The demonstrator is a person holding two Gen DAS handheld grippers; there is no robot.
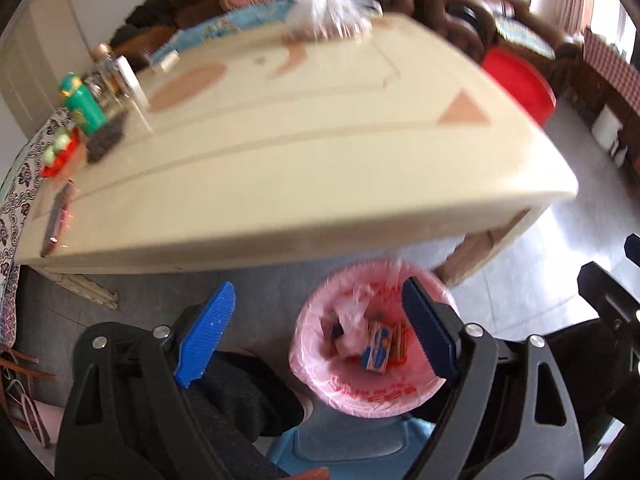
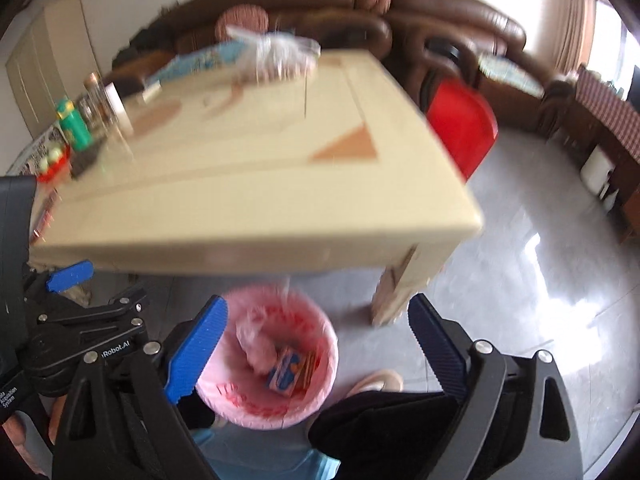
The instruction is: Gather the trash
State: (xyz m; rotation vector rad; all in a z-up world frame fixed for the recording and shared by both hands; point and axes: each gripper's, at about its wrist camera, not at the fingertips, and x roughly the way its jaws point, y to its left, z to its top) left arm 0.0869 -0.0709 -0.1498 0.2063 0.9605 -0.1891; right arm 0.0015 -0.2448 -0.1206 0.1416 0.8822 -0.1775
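Bin (image 1: pixel 372 392) lined in pink holding small cartons (image 1: pixel 378 346) and crumpled wrapper, both tools (image 1: pixel 320 336) (image 2: pixel 320 344) spread, empty.

Motion blur smears the clear plastic bag (image 1: pixel 324 12) on the table's (image 1: pixel 320 168) far edge; its contents are unreadable. The red print on the bin liner (image 2: pixel 256 404) is perhaps lettering, illegible.

Pink bin liner (image 1: pixel 372 388), red lettering
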